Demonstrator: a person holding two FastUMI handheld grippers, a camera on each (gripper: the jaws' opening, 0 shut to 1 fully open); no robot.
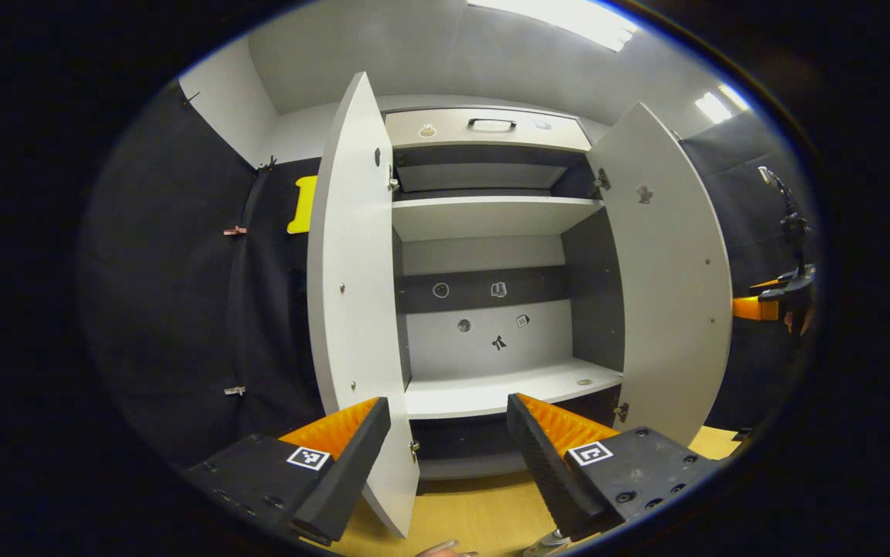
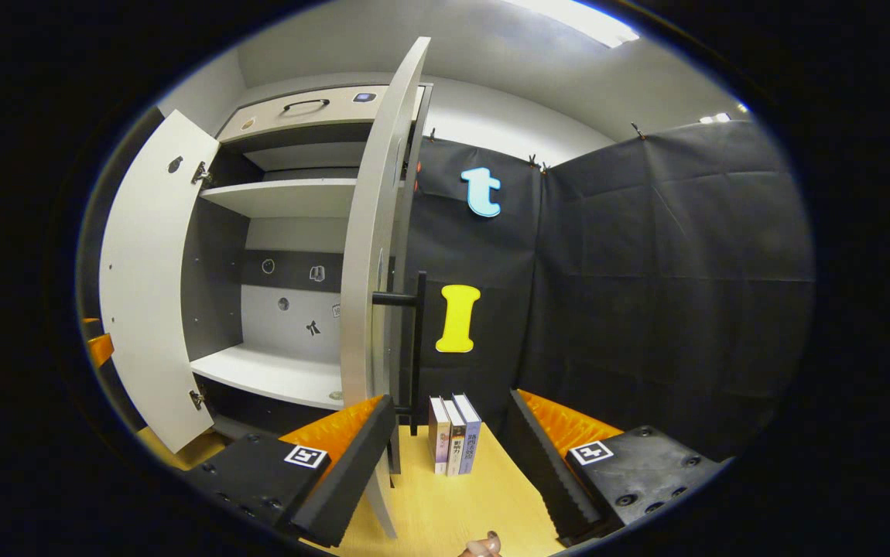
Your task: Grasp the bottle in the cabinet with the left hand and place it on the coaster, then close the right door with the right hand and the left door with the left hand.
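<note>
The cabinet [image 1: 491,209] stands with both doors swung wide, and its shelves hold no bottle. My left gripper [image 1: 449,410] is open in front of the lower shelf [image 1: 491,391], between the left door [image 1: 352,309] and the right door [image 1: 673,286]. A small grey rounded thing [image 1: 545,544] is cut off at the bottom edge; I cannot tell what it is. In the right gripper view the right door [image 2: 371,271] is edge-on, with its black handle [image 2: 418,348] just beyond my open right gripper [image 2: 451,402]. The left door [image 2: 147,309] is farther left.
Three books [image 2: 453,433] stand upright on the wooden table [image 2: 445,510] against the black wall, right of the right door. A small round disc [image 1: 584,381] lies on the lower shelf. The other gripper [image 1: 770,305] is at the far right of the left gripper view.
</note>
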